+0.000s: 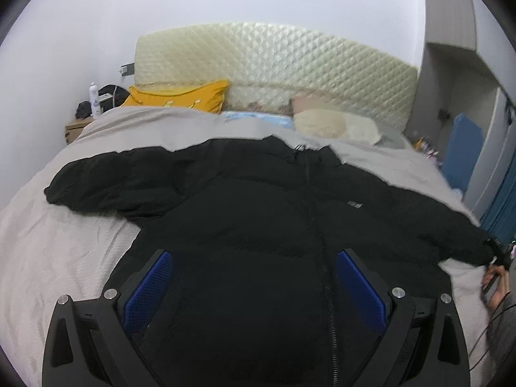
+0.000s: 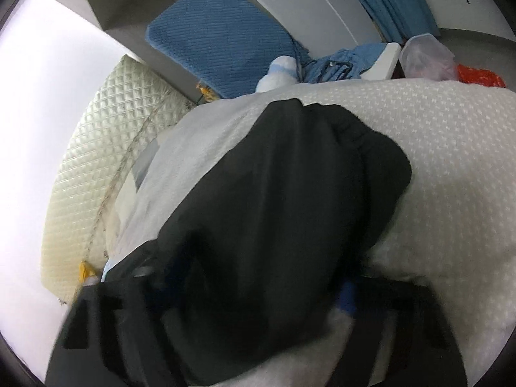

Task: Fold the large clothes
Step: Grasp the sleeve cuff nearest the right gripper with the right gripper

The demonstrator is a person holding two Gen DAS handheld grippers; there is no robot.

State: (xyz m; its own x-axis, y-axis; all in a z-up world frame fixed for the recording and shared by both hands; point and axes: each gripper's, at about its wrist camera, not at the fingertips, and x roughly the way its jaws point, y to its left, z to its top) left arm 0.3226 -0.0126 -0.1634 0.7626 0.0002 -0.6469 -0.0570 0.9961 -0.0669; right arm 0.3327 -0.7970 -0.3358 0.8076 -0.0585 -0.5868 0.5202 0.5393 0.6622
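Observation:
A large black puffer jacket (image 1: 245, 200) lies front up on the grey bedspread (image 1: 58, 245), zipper down its middle and both sleeves spread out. My left gripper (image 1: 254, 277) is open, its blue pads wide apart above the jacket's lower body. In the right wrist view the jacket's right sleeve (image 2: 290, 193) fills the middle, its cuff toward the bed's far edge. My right gripper (image 2: 251, 293) is blurred and straddles the sleeve; the fabric hides its fingers. The right gripper also shows at the sleeve cuff in the left wrist view (image 1: 498, 258).
A quilted cream headboard (image 1: 274, 64) stands behind a yellow pillow (image 1: 180, 96) and a cream pillow (image 1: 329, 122). A nightstand (image 1: 75, 127) with a bottle is far left. A blue cushion (image 2: 219, 38), blue clothes and a plastic bag (image 2: 425, 54) lie past the bed's right side.

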